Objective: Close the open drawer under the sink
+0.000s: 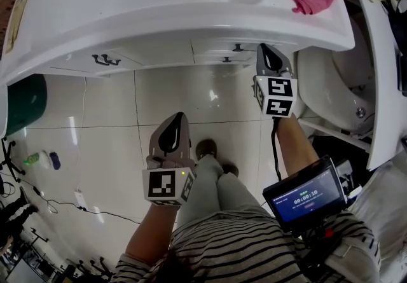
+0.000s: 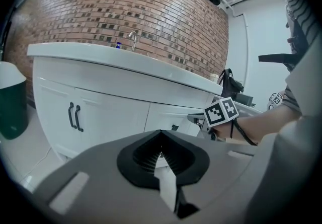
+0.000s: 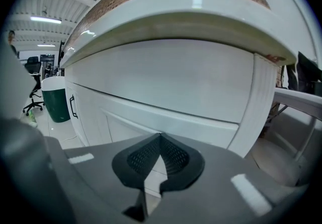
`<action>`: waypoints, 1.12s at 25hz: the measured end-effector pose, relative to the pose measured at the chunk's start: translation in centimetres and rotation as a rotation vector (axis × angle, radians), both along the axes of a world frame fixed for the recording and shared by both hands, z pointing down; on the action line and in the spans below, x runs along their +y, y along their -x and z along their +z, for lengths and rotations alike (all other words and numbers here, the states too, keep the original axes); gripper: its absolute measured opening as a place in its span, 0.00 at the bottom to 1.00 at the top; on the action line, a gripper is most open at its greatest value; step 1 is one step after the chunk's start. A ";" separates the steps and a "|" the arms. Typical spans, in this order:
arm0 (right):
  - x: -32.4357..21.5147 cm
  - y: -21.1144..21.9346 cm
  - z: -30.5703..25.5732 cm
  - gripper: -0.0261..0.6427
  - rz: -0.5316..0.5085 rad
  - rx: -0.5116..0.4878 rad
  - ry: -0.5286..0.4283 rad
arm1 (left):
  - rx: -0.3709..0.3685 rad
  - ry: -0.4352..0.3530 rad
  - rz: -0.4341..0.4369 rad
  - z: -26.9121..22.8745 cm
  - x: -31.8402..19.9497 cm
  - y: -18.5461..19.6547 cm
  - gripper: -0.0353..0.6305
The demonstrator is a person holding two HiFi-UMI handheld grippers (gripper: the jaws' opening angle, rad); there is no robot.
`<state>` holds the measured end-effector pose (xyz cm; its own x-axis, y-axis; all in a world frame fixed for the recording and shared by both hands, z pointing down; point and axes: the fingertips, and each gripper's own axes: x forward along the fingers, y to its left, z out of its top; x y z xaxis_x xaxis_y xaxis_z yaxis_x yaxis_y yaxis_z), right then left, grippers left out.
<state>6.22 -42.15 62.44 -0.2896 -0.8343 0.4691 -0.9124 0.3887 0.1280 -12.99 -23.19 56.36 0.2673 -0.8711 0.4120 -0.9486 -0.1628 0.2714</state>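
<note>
- Noted right gripper (image 1: 269, 53) up close under the overhang of the sink (image 1: 191, 5), jaws pressed together, nothing held
- Noted left gripper (image 1: 176, 121) hanging well back over the tiled floor (image 1: 108, 142), likewise closed and empty; not needed for this step, by the look of it
- Located the drawer (image 1: 219, 53) in the right-hand bank under the sink, to the right of the paired door handles (image 1: 105, 59); small knob (image 1: 237, 48) on its front, near the right gripper tip
- Could not settle from any view how far the front stands out, nor whether the closed tips touch it yet
- Judged step in hand: push the front home with the shut tips, no grasp required
- Place the tips flat on the panel beside the knob, near mid-width, to avoid skewing the box on its runners
- Push straight in along the slide line, level, with no downward lean; slow over the last stretch to avoid a slam or rebound
- Keep off the knob itself: small and round, likely to let the tips slip
- Check flushness with the door panel (image 1: 159, 58) alongside before backing away
- Keep shoes (image 1: 206, 147) and knees clear of the drawer path
</note>
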 end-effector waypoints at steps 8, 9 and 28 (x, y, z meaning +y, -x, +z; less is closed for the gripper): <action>0.0 0.2 -0.1 0.04 -0.029 -0.007 0.019 | 0.002 0.002 -0.001 -0.1 0.0 0.0 0.08; 0.1 0.4 -0.2 0.04 -0.036 -0.001 0.023 | 0.000 0.000 0.002 -0.1 0.1 -0.1 0.08; 10.4 0.9 -16.6 0.04 -0.096 -0.089 0.023 | -0.031 -0.111 0.062 -16.4 3.2 -4.7 0.08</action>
